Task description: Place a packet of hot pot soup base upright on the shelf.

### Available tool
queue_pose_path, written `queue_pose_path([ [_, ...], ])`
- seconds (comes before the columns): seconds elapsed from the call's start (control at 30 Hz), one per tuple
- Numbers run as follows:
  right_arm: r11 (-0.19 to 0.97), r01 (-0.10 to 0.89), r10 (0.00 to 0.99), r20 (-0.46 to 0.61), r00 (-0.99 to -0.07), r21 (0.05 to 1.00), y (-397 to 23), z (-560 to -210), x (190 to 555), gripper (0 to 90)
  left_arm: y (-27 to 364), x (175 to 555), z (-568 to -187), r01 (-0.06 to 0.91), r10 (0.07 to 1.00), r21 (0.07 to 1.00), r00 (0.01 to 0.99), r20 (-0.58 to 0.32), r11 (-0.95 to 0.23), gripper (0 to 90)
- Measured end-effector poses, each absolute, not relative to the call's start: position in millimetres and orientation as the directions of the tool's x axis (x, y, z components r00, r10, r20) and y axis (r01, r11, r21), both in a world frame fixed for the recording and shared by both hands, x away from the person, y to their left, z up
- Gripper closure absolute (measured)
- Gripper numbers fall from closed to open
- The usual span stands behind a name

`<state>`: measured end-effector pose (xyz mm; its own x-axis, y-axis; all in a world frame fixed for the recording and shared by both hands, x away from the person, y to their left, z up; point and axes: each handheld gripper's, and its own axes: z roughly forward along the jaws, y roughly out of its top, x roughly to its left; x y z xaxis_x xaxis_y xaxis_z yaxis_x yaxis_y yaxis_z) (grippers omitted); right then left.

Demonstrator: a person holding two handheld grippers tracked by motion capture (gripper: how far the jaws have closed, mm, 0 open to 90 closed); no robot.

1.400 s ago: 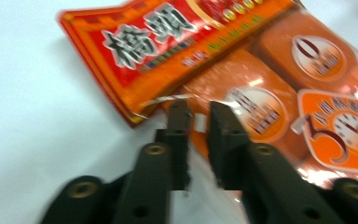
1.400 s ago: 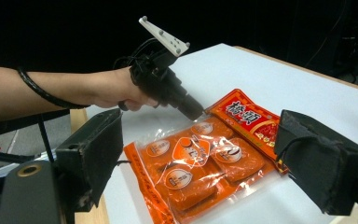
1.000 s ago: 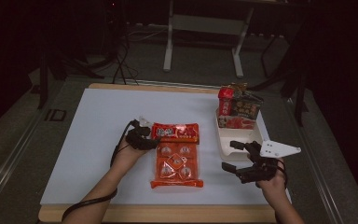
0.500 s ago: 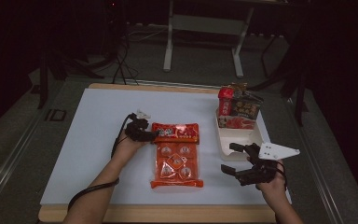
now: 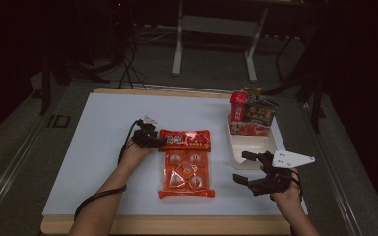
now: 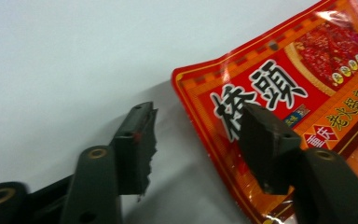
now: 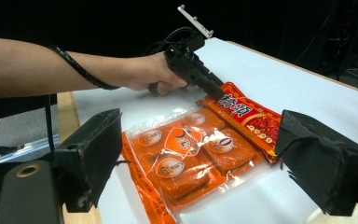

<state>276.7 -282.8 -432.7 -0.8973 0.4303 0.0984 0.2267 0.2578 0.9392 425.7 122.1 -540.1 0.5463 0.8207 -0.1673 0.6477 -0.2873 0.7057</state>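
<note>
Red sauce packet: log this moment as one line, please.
left gripper: jaws closing astride red sauce packet corner, no grip | right gripper: open, idle beside white tray

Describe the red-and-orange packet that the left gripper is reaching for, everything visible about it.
The red-and-orange packet is a flat, glossy plastic pouch with a gold patterned border, large dark Chinese characters on a red panel and a food photo at one end. It lies flat on the white table, its near long edge overlapping the top of the clear orange multi-pack. The left gripper has its jaws astride the packet's end corner, one over the print and one over the table, not yet pressing; they have just been closing.
</note>
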Motion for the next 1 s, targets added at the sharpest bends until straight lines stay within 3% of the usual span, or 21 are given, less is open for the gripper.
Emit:
queue_pose_path([
  [0.13, 0.261, 0.225, 0.429, 0.096, -0.898, 0.939, -282, -433, 276, 14.8, 118, 426, -541, 0.651, 0.807, 0.707, 0.557, -0.199, -0.275, 49.8],
  [0.37, 0.261, 0.227, 0.425, 0.099, -0.9, 0.938, -282, -433, 277, 14.8, 109, 426, -538, 0.667, 0.786, 0.679, 0.58, -0.216, -0.306, 68.5],
  [0.53, 0.261, 0.226, 0.424, 0.099, -0.9, 0.939, -282, -433, 277, 14.8, 99, 424, -533, 0.679, 0.815, 0.651, 0.557, -0.157, -0.338, 73.3],
  [0.67, 0.26, 0.223, 0.422, 0.097, -0.901, 0.939, -282, -433, 277, 15.0, 92, 422, -531, 0.683, 0.838, 0.64, 0.535, -0.111, -0.351, 88.0],
  [1.0, 0.254, 0.215, 0.425, 0.09, -0.901, 0.943, -283, -432, 277, 15.3, 86, 414, -518, 0.631, 0.836, 0.669, 0.548, -0.026, -0.393, 90.0],
])
